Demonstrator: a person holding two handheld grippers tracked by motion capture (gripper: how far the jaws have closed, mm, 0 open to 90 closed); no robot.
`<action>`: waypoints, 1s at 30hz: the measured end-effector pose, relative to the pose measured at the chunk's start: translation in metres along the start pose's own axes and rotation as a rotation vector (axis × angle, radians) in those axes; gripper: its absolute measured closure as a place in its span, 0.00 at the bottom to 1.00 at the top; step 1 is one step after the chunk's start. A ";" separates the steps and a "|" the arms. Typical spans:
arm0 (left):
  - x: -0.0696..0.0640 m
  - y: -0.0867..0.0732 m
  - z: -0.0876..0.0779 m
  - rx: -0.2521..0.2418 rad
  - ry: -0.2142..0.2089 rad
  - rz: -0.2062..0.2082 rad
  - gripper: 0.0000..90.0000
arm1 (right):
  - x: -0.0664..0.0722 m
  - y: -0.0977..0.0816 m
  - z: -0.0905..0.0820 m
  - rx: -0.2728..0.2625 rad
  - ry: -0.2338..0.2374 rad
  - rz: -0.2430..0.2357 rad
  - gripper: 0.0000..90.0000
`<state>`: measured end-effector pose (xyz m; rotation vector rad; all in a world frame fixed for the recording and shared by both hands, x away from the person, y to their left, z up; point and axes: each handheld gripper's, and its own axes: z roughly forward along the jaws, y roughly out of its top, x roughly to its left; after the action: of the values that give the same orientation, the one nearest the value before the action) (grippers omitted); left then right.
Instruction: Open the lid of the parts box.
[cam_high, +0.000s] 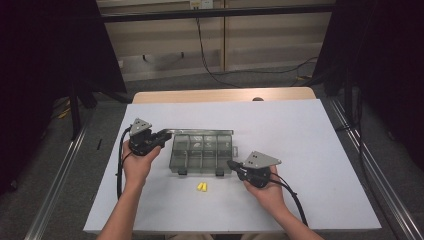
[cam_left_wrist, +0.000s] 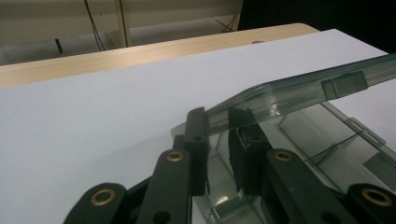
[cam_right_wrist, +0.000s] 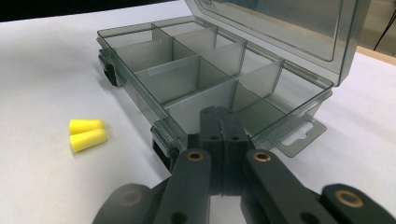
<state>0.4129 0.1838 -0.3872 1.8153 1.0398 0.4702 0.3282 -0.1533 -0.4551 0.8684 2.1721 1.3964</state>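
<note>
White table (cam_high: 300, 150), smoky compartment box (cam_high: 202, 152), two yellow earplugs (cam_high: 202, 186).
Left gripper (cam_left_wrist: 222, 133) pinches the raised lid (cam_left_wrist: 299, 91); right gripper (cam_right_wrist: 223, 135) pressed together, empty.

Centre: taken up by the organiser box (cam_high: 202, 154), its raised lid (cam_high: 202, 132) walling off the upper edge.
Below the box: two yellow earplugs (cam_high: 202, 187) are set on the white sheet (cam_high: 310, 165), in the way.
Upper part and right side: bare sheet is left open.
</note>
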 end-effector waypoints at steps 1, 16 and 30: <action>0.000 0.000 0.001 -0.001 0.000 -0.001 0.87 | 0.000 0.000 0.000 0.000 0.000 0.000 1.00; 0.001 0.005 0.003 0.011 0.005 0.004 0.87 | 0.000 0.000 0.000 -0.002 0.000 -0.001 1.00; 0.004 0.009 0.005 0.009 0.003 -0.007 0.88 | 0.000 0.000 0.001 -0.002 -0.001 -0.002 1.00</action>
<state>0.4228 0.1822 -0.3821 1.8193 1.0515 0.4649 0.3286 -0.1529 -0.4555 0.8652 2.1701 1.3969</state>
